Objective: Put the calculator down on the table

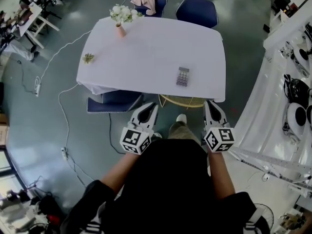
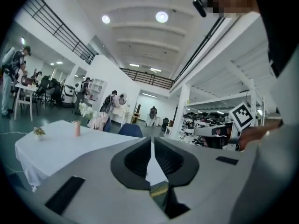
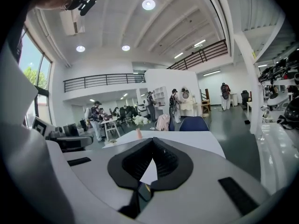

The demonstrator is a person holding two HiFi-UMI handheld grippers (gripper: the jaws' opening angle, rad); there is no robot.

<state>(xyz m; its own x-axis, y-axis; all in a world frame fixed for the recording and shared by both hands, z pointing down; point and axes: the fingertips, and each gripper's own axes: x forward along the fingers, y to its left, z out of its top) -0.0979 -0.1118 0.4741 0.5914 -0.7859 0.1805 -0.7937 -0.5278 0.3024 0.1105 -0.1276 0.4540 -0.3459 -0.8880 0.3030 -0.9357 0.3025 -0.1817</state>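
Note:
The calculator (image 1: pixel 183 76), grey with rows of keys, lies flat on the white-clothed table (image 1: pixel 146 48), near its front right part. Both grippers are held close to the person's body, short of the table's near edge and apart from the calculator. My left gripper (image 1: pixel 150 106) is shut with nothing between its jaws; in the left gripper view its tips (image 2: pixel 153 141) meet over the table (image 2: pixel 60 139). My right gripper (image 1: pixel 210 104) is also shut and empty, its tips (image 3: pixel 152 141) touching. The calculator is hidden in both gripper views.
A pink vase with white flowers (image 1: pixel 120 18) and a small sprig (image 1: pixel 88 58) stand at the table's far left. Blue chairs (image 1: pixel 197 9) stand behind it, another chair (image 1: pixel 114 101) and a wicker seat (image 1: pixel 183 101) at the near edge. White shelving (image 1: pixel 273 106) runs along the right.

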